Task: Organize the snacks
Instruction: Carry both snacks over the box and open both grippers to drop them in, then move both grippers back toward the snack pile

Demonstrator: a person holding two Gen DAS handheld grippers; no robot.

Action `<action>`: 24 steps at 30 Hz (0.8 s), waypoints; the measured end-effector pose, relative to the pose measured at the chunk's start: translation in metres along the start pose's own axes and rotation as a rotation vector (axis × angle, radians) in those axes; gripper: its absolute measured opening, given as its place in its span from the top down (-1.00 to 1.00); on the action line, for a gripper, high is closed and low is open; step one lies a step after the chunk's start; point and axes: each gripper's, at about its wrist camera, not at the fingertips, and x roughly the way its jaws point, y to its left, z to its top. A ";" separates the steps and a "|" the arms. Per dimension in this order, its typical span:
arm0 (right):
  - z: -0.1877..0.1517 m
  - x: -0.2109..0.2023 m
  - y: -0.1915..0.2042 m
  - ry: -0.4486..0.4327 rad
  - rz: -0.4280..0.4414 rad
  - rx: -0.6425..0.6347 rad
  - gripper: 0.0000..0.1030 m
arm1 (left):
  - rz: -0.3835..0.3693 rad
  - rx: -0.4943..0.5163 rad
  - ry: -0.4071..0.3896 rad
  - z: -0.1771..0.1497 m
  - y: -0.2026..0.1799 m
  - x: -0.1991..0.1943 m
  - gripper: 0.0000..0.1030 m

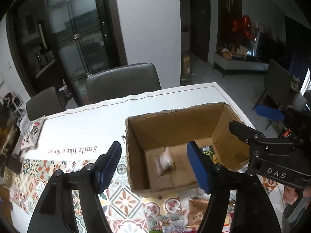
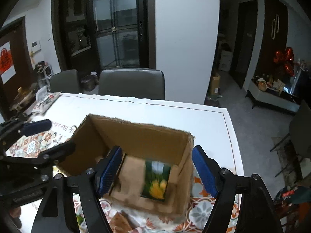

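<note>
Inside, cardboard box (image 1: 175,124) holds two packets: pale (image 1: 164,162), green (image 2: 157,179).

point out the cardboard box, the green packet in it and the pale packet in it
cardboard box (image 1: 175,128): left wrist view, inner far wall
green packet (image 2: 156,180): right wrist view, its printed face
pale packet (image 1: 164,161): left wrist view, its middle

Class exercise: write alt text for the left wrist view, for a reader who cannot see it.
An open cardboard box sits on a white table, holding a pale snack packet and a green packet. The left gripper hangs open above it, empty; the right gripper enters from the right.
</note>
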 end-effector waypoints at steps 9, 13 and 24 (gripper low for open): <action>-0.033 -0.041 0.018 -0.065 0.013 -0.032 -0.45 | 0.013 -0.012 -0.089 -0.037 0.002 -0.047 -0.40; -0.045 -0.056 0.028 -0.077 0.057 -0.028 -0.45 | -0.015 -0.022 -0.099 -0.054 0.004 -0.065 -0.40; -0.096 -0.086 0.050 -0.098 0.138 -0.019 -0.45 | -0.015 -0.019 -0.133 -0.107 0.003 -0.100 -0.40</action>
